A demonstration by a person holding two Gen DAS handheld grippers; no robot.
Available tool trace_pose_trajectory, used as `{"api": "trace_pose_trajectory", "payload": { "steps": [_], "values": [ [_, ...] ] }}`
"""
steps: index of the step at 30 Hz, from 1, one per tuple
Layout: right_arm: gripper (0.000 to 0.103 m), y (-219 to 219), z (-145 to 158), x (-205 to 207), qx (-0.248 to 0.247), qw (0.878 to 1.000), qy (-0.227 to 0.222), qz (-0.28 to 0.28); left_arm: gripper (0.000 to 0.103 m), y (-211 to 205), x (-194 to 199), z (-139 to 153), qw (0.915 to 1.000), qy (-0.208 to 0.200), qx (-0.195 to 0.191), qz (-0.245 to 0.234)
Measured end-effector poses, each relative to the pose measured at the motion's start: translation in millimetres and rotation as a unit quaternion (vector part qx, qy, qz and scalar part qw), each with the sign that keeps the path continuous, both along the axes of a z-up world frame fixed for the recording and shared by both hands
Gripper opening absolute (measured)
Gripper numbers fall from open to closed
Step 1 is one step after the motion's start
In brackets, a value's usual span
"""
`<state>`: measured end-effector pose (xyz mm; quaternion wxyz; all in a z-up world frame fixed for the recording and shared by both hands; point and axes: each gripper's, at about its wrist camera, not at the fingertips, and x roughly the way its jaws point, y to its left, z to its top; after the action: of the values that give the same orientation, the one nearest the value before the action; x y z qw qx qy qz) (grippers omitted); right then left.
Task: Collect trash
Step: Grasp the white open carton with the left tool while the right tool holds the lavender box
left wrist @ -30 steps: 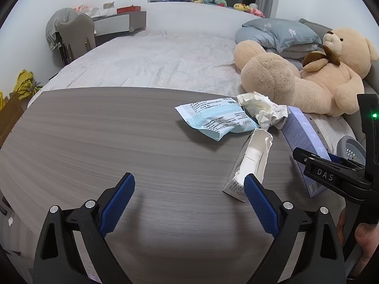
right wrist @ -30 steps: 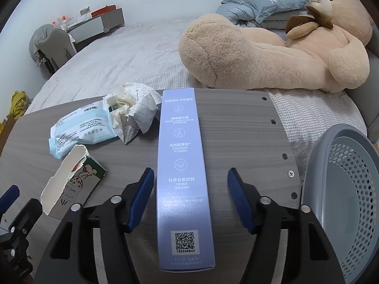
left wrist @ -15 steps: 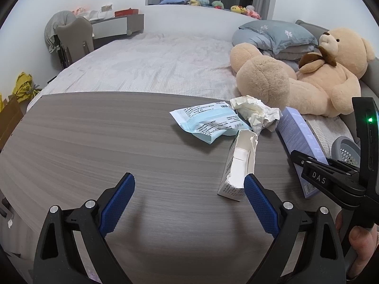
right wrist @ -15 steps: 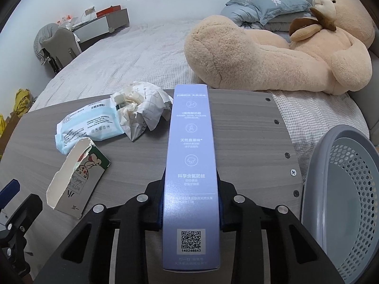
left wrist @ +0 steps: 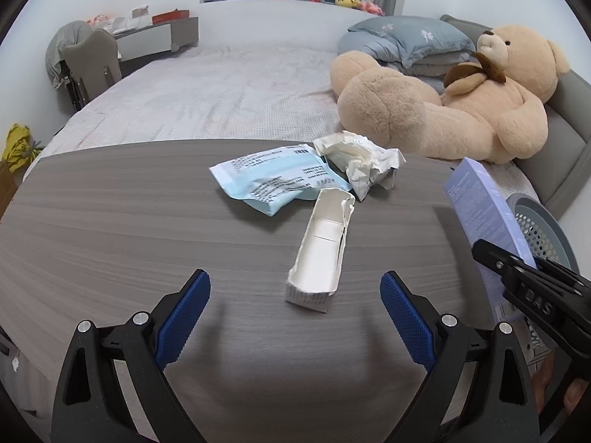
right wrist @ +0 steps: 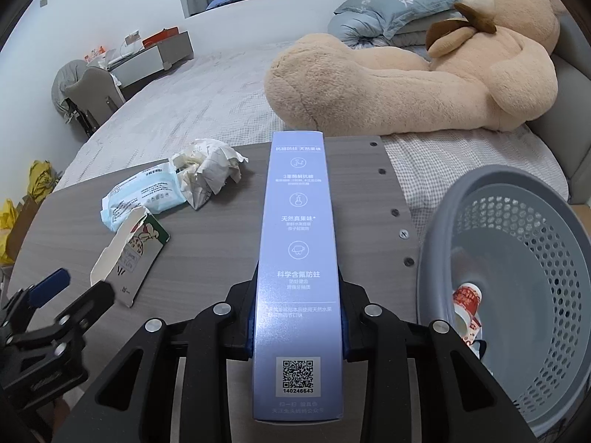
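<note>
My right gripper is shut on a long lavender toothpaste box and holds it lifted above the grey wooden table; the box also shows in the left wrist view. My left gripper is open and empty, with a torn white carton lying on the table between and just ahead of its fingers. Behind the carton lie a light-blue wipes packet and crumpled white paper. A grey perforated basket stands right of the table with a red-and-white cup inside.
A bed with a large teddy bear and blue pillows lies beyond the table. A grey chair and a desk stand at the far left. Yellow bags sit on the floor at the left.
My right gripper closed on the lavender box and lifted it off the table toward the basket side. My left gripper shifted right so the torn carton now lies between its open fingers.
</note>
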<state>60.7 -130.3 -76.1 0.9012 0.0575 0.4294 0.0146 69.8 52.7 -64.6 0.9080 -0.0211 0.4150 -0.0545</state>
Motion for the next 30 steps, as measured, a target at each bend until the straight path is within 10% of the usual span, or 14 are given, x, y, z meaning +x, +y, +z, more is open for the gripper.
{"api": "trace_pose_trajectory", "payload": {
  "steps": [13, 22, 27, 30],
  "values": [
    [0.031, -11.4, -3.8, -8.0, 0.024, 1.0, 0.0, 0.001, 0.09, -20.9, 33.9, -21.0, 0.9996, 0.027, 0.003, -0.01],
    [0.031, -13.0, -6.2, -4.9, 0.03, 1.0, 0.002, 0.003, 0.065, -26.5, 38.3, -22.9, 0.9994, 0.031, 0.01, -0.015],
    [0.031, -13.4, -5.9, -4.3, 0.031, 1.0, 0.001, 0.003, 0.028, -28.5, 35.6, -21.2, 0.9992, 0.03, 0.011, -0.025],
    [0.031, -13.0, -4.9, -4.7, 0.03, 1.0, 0.0, 0.003, 0.028, -26.7, 33.6, -20.4, 0.9991, 0.034, 0.004, -0.026]
  ]
}}
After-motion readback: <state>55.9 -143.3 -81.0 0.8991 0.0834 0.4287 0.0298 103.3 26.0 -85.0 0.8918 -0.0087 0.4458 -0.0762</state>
